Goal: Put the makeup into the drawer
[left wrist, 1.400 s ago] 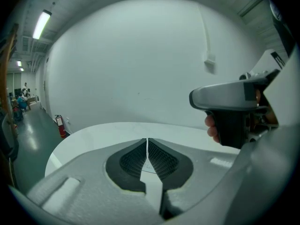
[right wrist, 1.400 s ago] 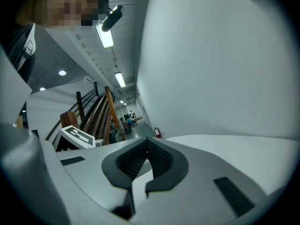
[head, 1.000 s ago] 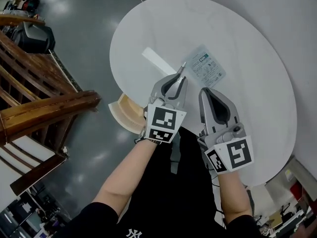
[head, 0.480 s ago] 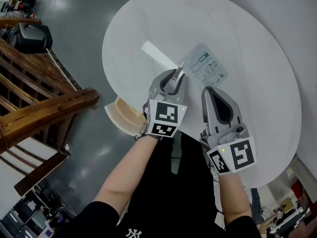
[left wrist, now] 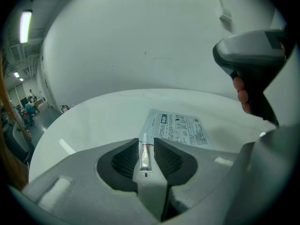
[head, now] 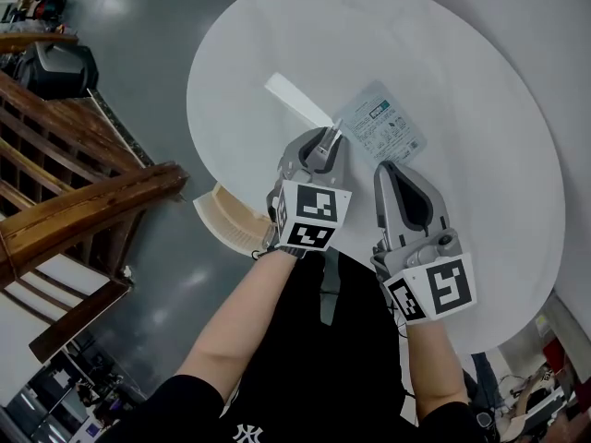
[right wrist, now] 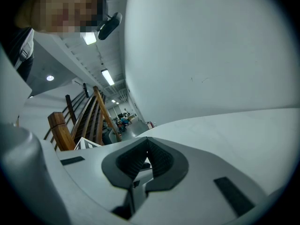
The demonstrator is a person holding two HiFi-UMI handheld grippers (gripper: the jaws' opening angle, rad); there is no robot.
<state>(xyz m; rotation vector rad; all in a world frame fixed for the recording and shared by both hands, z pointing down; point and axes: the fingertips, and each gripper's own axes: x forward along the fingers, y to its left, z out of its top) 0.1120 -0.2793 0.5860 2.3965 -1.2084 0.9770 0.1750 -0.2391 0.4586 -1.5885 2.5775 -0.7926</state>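
Note:
A small silvery makeup tube point(left wrist: 144, 154) with a white tip is clamped between the jaws of my left gripper point(left wrist: 145, 146). In the head view that gripper point(head: 327, 143) hovers over the near part of the round white table point(head: 462, 53), and the tube point(head: 335, 131) points toward a flat printed packet point(head: 388, 125) lying on the table. The packet point(left wrist: 178, 128) lies just beyond the tube. My right gripper point(head: 392, 170) is beside the left one, shut with nothing in its jaws point(right wrist: 147, 148). A beige drawer point(head: 226, 218) stands open under the table's left edge.
A wooden stair rail point(head: 83, 201) runs along the left over a grey floor point(head: 148, 44). A bright white strip point(head: 295, 100) shows on the tabletop left of the packet. A light wall lies behind the table.
Both grippers stay almost in place. The left one has turned slightly and still holds the tube; the head view has shifted a little.

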